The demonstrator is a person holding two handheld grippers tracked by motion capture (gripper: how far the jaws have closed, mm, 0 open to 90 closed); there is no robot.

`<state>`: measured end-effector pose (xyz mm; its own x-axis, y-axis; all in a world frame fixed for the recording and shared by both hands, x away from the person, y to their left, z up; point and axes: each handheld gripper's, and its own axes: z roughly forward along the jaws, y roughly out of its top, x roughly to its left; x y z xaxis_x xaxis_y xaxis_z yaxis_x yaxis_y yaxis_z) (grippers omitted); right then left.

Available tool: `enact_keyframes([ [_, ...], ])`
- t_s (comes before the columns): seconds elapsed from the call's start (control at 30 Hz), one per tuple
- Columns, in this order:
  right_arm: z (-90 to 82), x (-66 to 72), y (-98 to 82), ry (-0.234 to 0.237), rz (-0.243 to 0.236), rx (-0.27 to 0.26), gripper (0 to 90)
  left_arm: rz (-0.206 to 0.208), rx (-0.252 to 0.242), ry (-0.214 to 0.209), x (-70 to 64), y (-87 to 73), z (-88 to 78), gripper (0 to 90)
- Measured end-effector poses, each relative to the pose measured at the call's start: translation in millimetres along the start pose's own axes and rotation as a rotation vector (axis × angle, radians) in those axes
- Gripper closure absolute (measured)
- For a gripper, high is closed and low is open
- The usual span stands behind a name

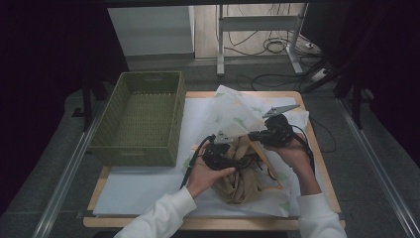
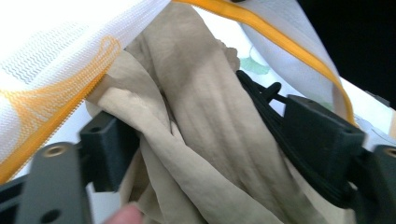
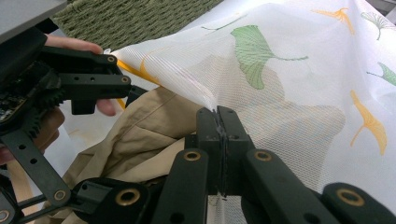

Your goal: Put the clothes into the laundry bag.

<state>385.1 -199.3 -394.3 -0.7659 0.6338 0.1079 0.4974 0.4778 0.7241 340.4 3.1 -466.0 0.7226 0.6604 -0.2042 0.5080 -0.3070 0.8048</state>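
Observation:
A white mesh bag [image 1: 233, 111] printed with green and orange leaves lies on the table, its mouth edged by an orange zipper [image 2: 280, 37]. My right gripper [image 3: 218, 123] is shut on the bag's mesh [image 3: 280, 93] and holds that edge up like a tent. A crumpled beige garment [image 1: 242, 183] sits in the bag's mouth under the lifted mesh. My left gripper [image 2: 215, 140] reaches in from the left. Its jaws stand wide apart with folds of the beige garment [image 2: 210, 116] lying loosely between them.
A green woven basket [image 1: 143, 116] stands empty at the table's left, close beside the bag. A white sheet [image 1: 143, 188] covers the wooden tabletop. Floor rails run along both sides of the table, and desk legs and cables lie beyond its far edge.

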Motion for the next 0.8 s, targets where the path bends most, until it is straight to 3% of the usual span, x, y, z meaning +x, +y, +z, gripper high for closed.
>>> enact_keyframes([
  [0.1,0.2,-0.2,-0.1,0.000,0.002,0.002,88.8,-0.023,0.045,-0.042,1.5,0.7,5.1,15.3],
  [0.17,0.3,-0.4,-0.2,0.000,0.001,0.002,88.8,-0.032,0.071,-0.044,0.8,0.7,7.7,14.3],
  [0.47,-1.2,-1.4,-0.5,-0.003,0.001,-0.001,88.8,-0.011,0.058,-0.017,-5.5,1.7,0.1,15.2],
  [0.53,-1.0,-1.5,-0.6,-0.004,0.002,-0.001,88.8,-0.011,0.057,-0.019,-7.4,1.1,-0.7,15.1],
  [0.6,-0.9,-1.5,-0.5,-0.005,0.001,0.000,88.8,-0.016,0.055,-0.064,-8.5,1.0,-0.4,7.7],
  [0.67,-0.7,-1.5,-0.5,-0.005,0.000,0.000,88.8,-0.010,0.035,-0.056,-11.2,1.4,0.6,5.9],
  [0.8,-0.8,-1.1,-0.5,-0.008,0.002,0.000,88.8,0.005,0.043,-0.046,-17.0,2.3,4.2,7.1],
])
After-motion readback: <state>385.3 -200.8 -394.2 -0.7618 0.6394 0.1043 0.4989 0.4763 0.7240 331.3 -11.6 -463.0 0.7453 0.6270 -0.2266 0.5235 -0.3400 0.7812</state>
